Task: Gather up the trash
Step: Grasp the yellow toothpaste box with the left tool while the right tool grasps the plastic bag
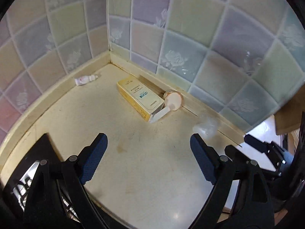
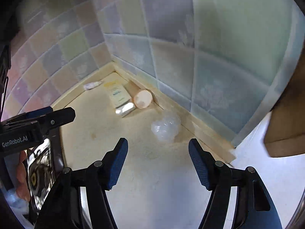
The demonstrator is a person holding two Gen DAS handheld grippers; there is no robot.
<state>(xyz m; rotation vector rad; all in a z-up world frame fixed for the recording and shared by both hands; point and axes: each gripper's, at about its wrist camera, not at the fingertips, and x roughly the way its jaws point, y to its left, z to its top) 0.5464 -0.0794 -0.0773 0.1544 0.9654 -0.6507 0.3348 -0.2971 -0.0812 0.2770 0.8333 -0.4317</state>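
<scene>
1. At the far left, a small white squeeze tube with pink print (image 1: 85,79) lies on the cream stone countertop (image 1: 133,162), against the raised ledge under the pastel tiled wall (image 1: 57,28), well apart from both tools.
2. The left gripper (image 1: 148,143) hangs above bare counter with its blue-padded jaws spread and nothing between them.
3. Near the corner lies a flat yellow-and-white cardboard carton (image 1: 140,97) with one end flap open; a round peach-coloured paper cup (image 1: 173,100) lies tipped over just beside that end.
4. Right of these, a crumpled clear plastic wrapper (image 2: 165,127) sits near the ledge, just ahead of the right gripper (image 2: 158,146), whose jaws stand apart and empty.
5. The wrapper looks like the right tool's likely first pick. To do it well, centre the jaws over the bulkiest fold, come down until the pads flank it, and close fully, since thin film slips.
6. The left tool seems best aimed at the carton, gripped across its narrow width.
</scene>
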